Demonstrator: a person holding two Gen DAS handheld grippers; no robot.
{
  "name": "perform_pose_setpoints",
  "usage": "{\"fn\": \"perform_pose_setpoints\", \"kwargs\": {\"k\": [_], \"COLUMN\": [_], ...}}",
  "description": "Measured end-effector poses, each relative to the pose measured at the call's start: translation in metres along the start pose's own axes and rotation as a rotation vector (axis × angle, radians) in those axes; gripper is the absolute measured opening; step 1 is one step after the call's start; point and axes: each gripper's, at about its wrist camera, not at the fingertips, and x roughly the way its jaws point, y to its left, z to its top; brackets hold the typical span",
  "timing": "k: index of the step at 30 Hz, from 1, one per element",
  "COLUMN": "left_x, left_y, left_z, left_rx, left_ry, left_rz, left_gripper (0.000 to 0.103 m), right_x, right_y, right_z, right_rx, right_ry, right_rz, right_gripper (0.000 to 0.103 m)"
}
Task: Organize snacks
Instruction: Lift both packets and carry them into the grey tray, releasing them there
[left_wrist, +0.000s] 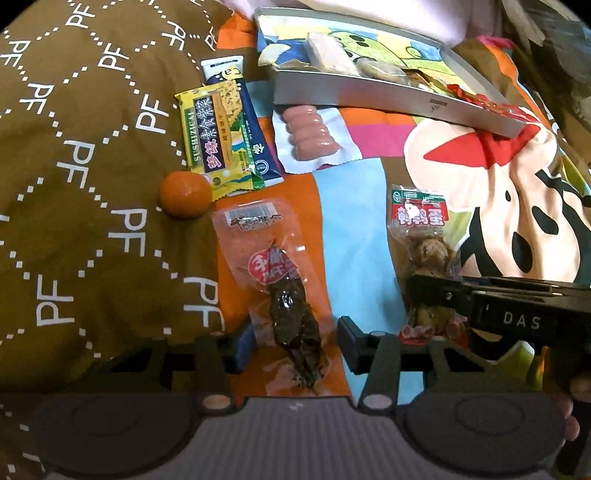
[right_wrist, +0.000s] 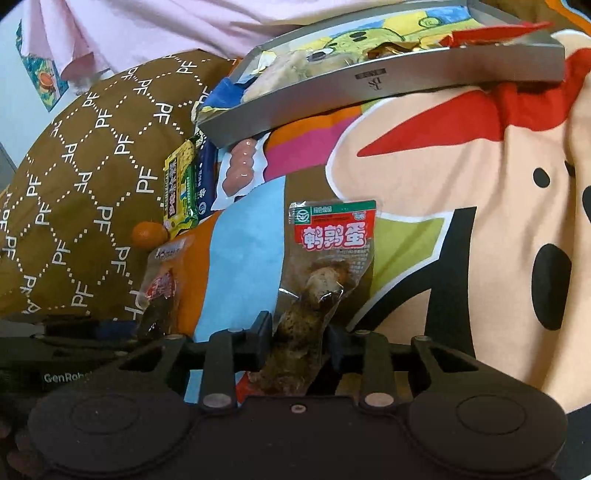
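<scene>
Near ends of both packets were hidden behind the gripper bodies. Print on the meat packet (left_wrist: 280, 280) was too blurred to read. A hand at the right edge of the left view was cut off.

Left gripper (left_wrist: 295, 343): jaws drawn in against the sides of the meat packet's dark lower part; pads appeared to touch it, and the packet lay flat on the bedspread (left_wrist: 354, 206). Right gripper (right_wrist: 297, 341): clamped on the quail egg packet (right_wrist: 325, 273), whose film bunched between the pads while its red label end stood free beyond them.

The two packets lay side by side, near each other, with bare blue cloth between. Open bedspread lay to the right of the egg packet. To the left, a brown pillow (left_wrist: 74, 184) rose beside the meat packet.

Further off: an orange (left_wrist: 185, 195) touching a yellow cracker packet (left_wrist: 214, 133), which overlapped a blue packet (left_wrist: 255, 147); a sausage pack (left_wrist: 310, 133) just beside the tin.

The metal tin (left_wrist: 388, 96) sat at the far side, tilted, holding several wrapped snacks, hard to tell apart.
</scene>
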Motion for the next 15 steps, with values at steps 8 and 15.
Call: {"fn": "perform_pose_setpoints", "kwargs": {"k": [8,15], "left_x": [-0.002,-0.006], "left_y": [-0.001,-0.013], "left_z": [-0.002,-0.005], "left_rx": [-0.011,0.013], "left_ry": [-0.012,-0.022], "left_rz": [-0.003,-0.050], "left_gripper": [0.048,0.047], "right_x": [-0.014,-0.030], "right_y": [0.025,0.048], "right_z": [-0.011,-0.029], "right_rx": [-0.200,-0.503], "right_ry": [-0.061,-0.130], "right_rz": [-0.094,-0.218], "right_gripper": [0.030,0.029]}}
